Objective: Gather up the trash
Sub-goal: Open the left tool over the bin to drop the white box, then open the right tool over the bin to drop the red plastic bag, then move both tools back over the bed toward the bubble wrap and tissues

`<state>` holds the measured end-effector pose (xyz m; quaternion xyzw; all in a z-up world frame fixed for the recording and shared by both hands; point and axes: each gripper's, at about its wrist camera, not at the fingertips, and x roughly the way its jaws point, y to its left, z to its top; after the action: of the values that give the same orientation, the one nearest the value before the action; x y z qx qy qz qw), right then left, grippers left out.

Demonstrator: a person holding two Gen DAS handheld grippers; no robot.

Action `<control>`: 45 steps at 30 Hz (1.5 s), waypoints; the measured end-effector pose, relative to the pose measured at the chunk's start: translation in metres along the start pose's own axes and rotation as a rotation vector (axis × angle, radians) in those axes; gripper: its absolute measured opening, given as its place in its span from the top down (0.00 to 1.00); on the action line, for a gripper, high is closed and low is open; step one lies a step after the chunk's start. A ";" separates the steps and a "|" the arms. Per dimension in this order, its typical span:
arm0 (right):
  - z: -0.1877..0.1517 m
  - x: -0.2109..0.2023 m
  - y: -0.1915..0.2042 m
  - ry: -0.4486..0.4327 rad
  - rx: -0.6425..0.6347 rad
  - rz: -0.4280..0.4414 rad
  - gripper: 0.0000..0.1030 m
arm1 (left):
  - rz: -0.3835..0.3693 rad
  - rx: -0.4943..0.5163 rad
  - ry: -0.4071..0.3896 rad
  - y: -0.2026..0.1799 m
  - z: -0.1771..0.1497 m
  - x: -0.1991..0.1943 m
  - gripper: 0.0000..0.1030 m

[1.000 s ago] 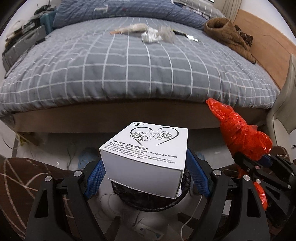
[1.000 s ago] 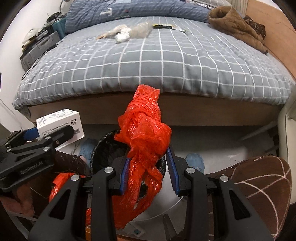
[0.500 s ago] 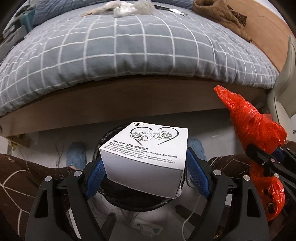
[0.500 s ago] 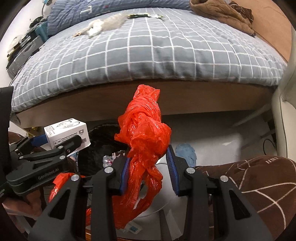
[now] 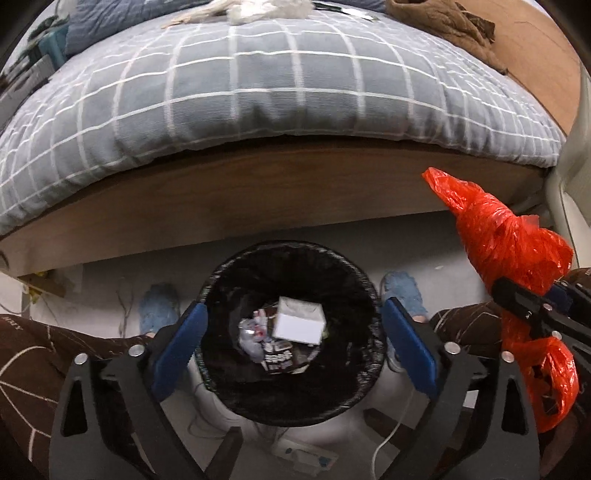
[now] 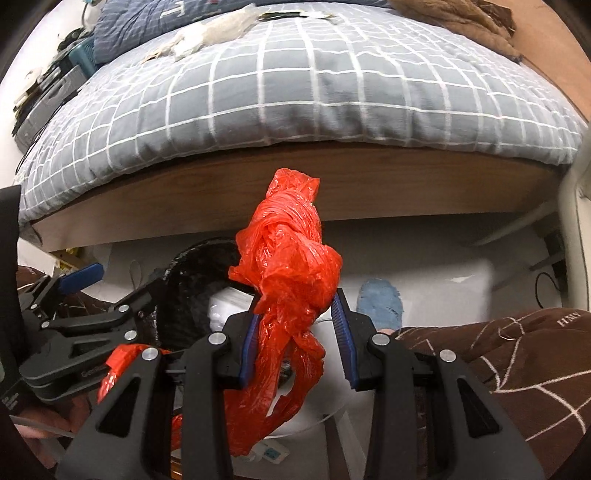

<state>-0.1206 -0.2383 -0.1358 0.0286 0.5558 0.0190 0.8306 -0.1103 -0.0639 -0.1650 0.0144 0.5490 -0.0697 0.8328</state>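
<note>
- Now left gripper (image 5: 291, 345) is hovering over the black trash bin (image 5: 221, 273), fingers (image 5: 177, 343) having just been opening and now standing wide apart, nothing between them.
- White box (image 5: 297, 325) is lying inside the bin on top of wrappers and other scraps, blurred, clear of both fingers.
- Right gripper (image 6: 297, 332) is clamping a knotted red plastic bag (image 6: 291, 258), its blue fingers (image 6: 341, 325) pressing on the crumpled middle, bag's tail hanging below.
- Red bag is sitting to the right of the bin in the left wrist view, not inside it.
- Bin is standing on the floor in front of the bed (image 5: 258, 92), between the person's blue slippers (image 5: 402, 291).
- More trash (image 6: 207, 35) is lying on the far part of the grey checked bedcover.
</note>
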 end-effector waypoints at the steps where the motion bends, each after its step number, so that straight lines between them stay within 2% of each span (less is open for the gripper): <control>1: 0.001 0.001 0.005 0.001 -0.007 0.004 0.66 | 0.006 -0.009 -0.003 0.005 0.000 -0.001 0.07; 12: 0.019 0.021 0.071 0.026 -0.125 0.058 0.66 | 0.067 -0.142 -0.022 0.078 -0.003 -0.017 0.06; 23: 0.027 0.039 0.127 0.048 -0.210 0.069 0.64 | 0.119 -0.223 -0.042 0.127 -0.010 -0.029 0.06; 32: 0.019 0.045 0.141 0.067 -0.245 0.084 0.62 | 0.137 -0.264 -0.043 0.144 -0.015 -0.031 0.06; 34: 0.018 0.044 0.140 0.062 -0.251 0.080 0.59 | 0.136 -0.259 -0.045 0.142 -0.014 -0.031 0.06; 41: 0.020 0.028 0.129 0.004 -0.221 0.055 0.29 | 0.130 -0.245 -0.079 0.135 -0.007 -0.046 0.06; 45: 0.022 0.012 0.121 -0.035 -0.216 0.043 0.20 | 0.122 -0.243 -0.103 0.132 -0.002 -0.058 0.06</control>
<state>-0.0953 -0.1171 -0.1305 -0.0489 0.5354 0.0963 0.8377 -0.1169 0.0729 -0.1193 -0.0570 0.5078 0.0473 0.8583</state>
